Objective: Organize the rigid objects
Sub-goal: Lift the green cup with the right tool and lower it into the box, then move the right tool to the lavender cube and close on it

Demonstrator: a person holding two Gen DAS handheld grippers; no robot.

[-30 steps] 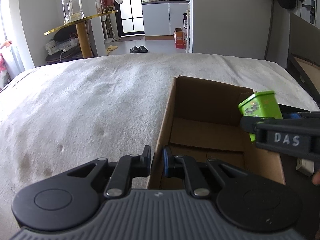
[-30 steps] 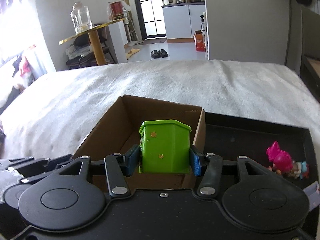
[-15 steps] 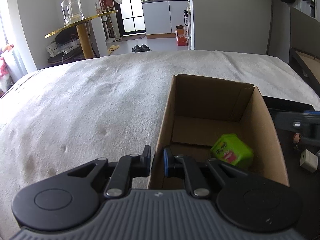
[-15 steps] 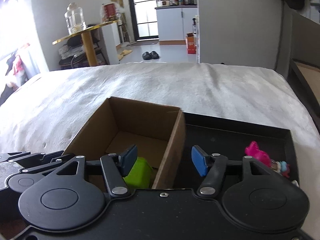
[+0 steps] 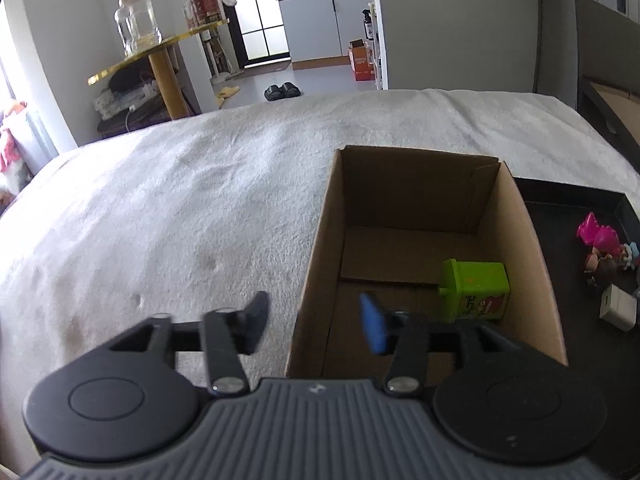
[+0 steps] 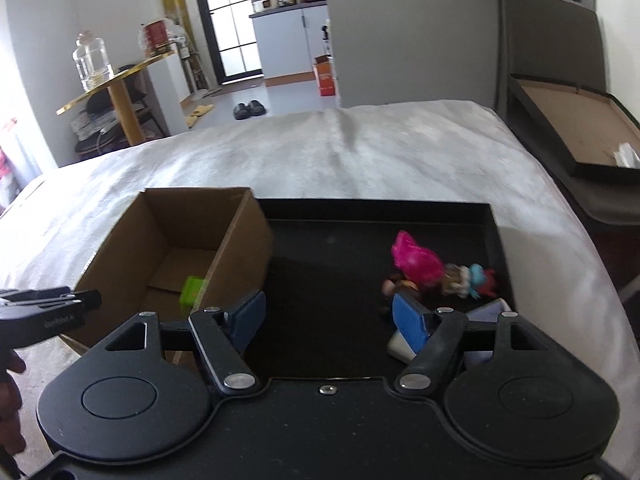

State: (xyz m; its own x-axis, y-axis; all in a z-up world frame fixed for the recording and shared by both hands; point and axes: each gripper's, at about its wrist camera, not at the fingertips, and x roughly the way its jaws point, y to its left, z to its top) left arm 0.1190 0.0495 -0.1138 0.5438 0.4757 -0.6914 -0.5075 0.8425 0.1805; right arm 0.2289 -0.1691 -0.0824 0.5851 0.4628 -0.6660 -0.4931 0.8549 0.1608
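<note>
Two grippers are in my views, and both have their jaws apart with nothing held. My left gripper point(image 5: 312, 322) sits at the near left corner of the cardboard box point(image 5: 524, 248); its jaws have just been opening and now straddle the box's left wall without pressing on it, one finger outside over the white bedspread point(image 5: 160, 216), the blue-padded one inside the box. My right gripper point(image 6: 328, 320) hovers over the black tray point(image 6: 340, 210) that lies just beside the box on its right. Its jaws have just been opening too, and only the dark tray floor shows between them.

The green box point(image 5: 476, 294) rests on the floor of the cardboard box, against its right wall and toward the near end, lying with a printed face turned toward my left camera. From the right camera I see only a slice of it over the box's rim.

On the tray, toward its right side, lies a pink toy figure point(image 6: 416, 260) with a smaller blue and red figure point(image 6: 476, 278) just beside it; that part is blurred, so I cannot tell the details. A small white block point(image 5: 618, 312) lies near them at the tray's near end, partly hidden behind my right gripper's blue pad in the right view.
</note>
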